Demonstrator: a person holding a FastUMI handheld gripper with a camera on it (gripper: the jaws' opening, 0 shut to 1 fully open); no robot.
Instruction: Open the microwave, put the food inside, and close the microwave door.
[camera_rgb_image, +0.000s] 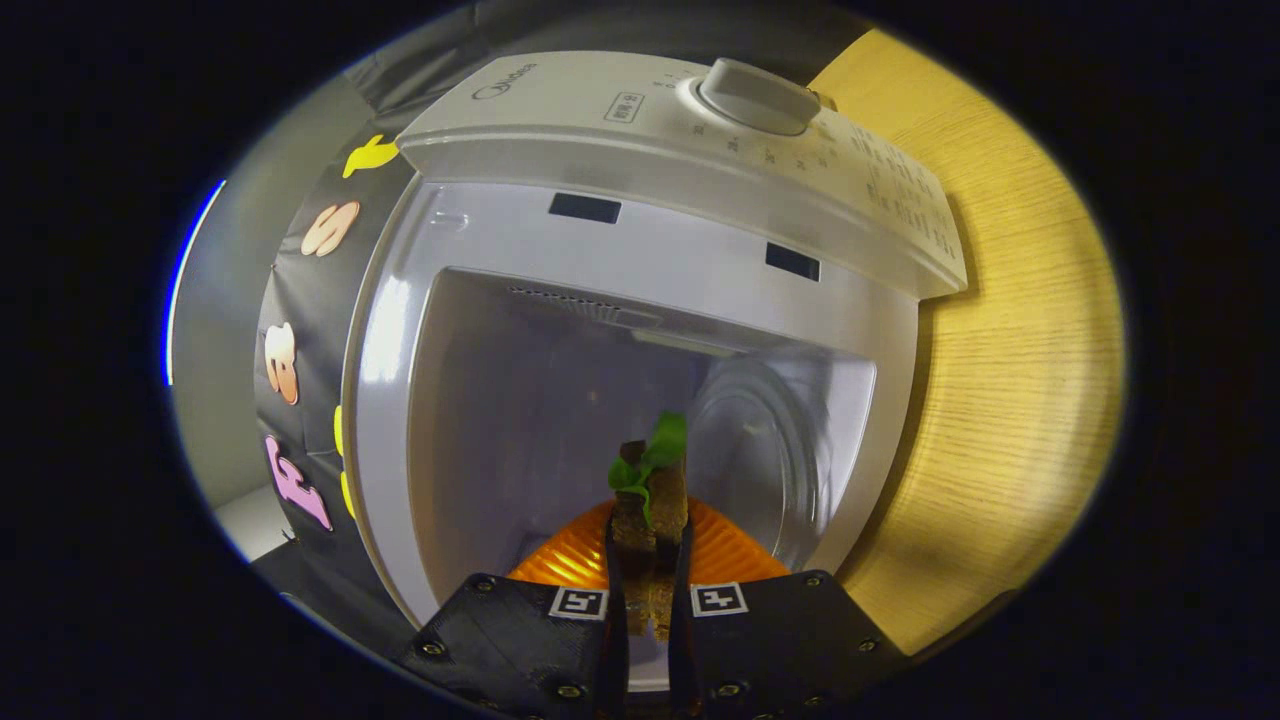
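I have the gripper (650, 560) clamped on the food (650, 510) — a brown sandwich-like piece with a green leaf — both fingers pressing its sides; the microwave (640, 300) stands open just ahead, its glass turntable (770, 450) beyond; an orange ridged piece (730, 555) lies just under the food. I'd carry it level and deep over the turntable, clear of the frame — then release low.
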